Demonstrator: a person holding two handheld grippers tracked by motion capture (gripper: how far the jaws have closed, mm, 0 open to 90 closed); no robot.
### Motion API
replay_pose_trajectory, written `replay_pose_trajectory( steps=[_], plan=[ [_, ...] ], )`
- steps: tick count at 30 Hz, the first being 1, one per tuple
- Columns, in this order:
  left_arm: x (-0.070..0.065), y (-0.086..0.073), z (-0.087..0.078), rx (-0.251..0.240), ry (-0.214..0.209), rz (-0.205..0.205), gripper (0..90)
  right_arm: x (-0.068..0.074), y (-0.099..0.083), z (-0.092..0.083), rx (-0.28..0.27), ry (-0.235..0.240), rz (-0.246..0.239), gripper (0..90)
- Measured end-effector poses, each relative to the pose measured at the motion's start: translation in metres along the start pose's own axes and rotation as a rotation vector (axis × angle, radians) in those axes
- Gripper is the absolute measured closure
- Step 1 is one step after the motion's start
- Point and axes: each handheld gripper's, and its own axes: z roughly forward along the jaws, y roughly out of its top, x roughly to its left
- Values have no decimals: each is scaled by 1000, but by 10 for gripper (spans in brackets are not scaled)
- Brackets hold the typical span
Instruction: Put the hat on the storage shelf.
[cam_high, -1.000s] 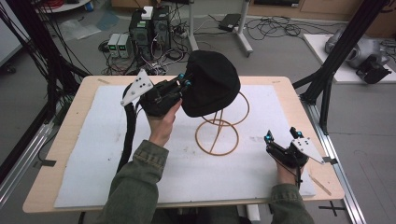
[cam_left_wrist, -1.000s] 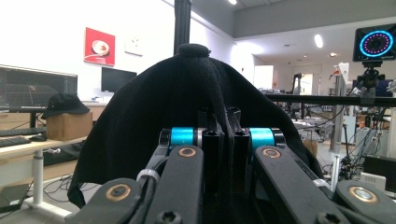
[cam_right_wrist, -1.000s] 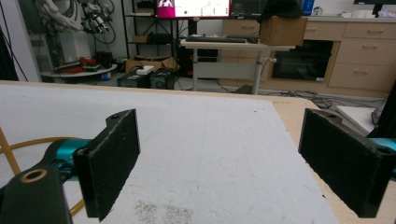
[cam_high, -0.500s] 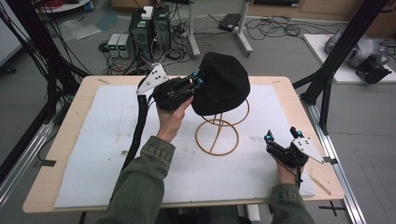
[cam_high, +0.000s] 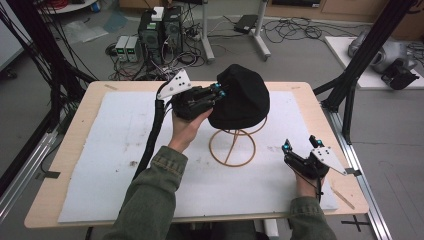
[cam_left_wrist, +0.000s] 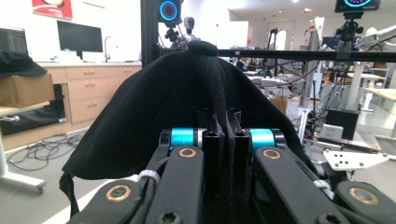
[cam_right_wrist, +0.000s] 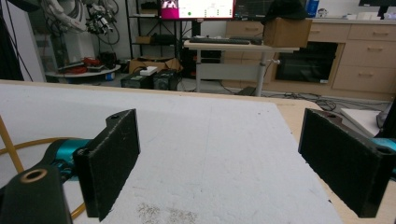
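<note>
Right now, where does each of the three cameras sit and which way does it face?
High view: above the person's side, looking down on the table; both sleeves, left gripper, right gripper.
Left gripper view: along its jaws, shut on the black hat.
Right gripper view: low over the table, between open jaws, toward the room.
Shared: the hat's wire stand, in the high and right gripper views.

Matt black knitted cloth hat (cam_high: 240, 97), thin glossy tan wire stand (cam_high: 233, 146), rough white foam sheet (cam_high: 115, 145) over pale wood table (cam_high: 90, 90).
</note>
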Motion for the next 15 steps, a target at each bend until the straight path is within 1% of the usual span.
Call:
replay_pose_trajectory(
  steps=[2, 5, 7, 10, 12, 15],
  plan=[
    [0, 1, 1, 21, 7, 6, 875, 0, 0, 0, -5, 0, 5, 120],
    [0, 3, 2, 38, 3, 9, 875, 0, 0, 0, -4, 0, -1, 120],
    [-2, 4, 4, 56, 1, 25, 875, 0, 0, 0, -2, 1, -3, 120],
    [-4, 7, 8, 96, -5, 52, 874, 0, 0, 0, -2, 3, -5, 120],
    [-5, 8, 10, 113, -6, 62, 873, 1, 0, 0, -2, 1, -4, 120],
    [-5, 8, 12, 134, -7, 58, 870, 1, 0, 0, -4, 2, -3, 120]
  ],
)
